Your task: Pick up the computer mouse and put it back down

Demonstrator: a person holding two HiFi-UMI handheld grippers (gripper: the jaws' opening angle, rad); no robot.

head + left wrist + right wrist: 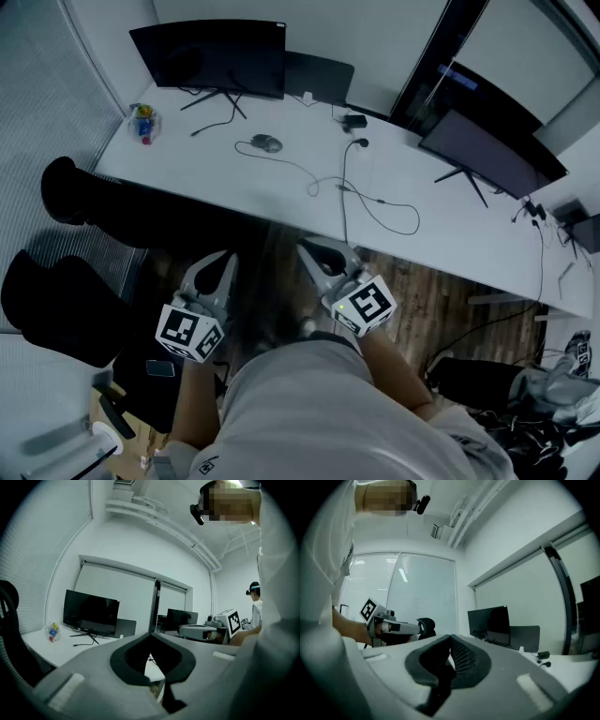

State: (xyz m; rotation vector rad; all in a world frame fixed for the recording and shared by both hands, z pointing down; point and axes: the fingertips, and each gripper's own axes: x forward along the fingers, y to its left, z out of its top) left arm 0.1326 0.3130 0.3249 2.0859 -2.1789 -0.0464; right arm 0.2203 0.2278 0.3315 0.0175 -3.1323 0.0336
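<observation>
A white desk (187,169) crossed the head view's upper half above a wood floor (441,300), the mouse (266,142) lying on it at upper centre-left, near a monitor (211,56) and loose cables (345,206). Only that view showed the mouse; the right gripper view caught window blinds (422,592). The left gripper (225,258) and right gripper (307,249) hung at lower centre, well apart from it, jaws together, empty.

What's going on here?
A person holds the left tongs and the right tongs level, close to their body and short of the white desk. Both are shut and empty. The computer mouse lies on the desk in front of the left monitor, its cable attached. The pick has not yet begun.
</observation>
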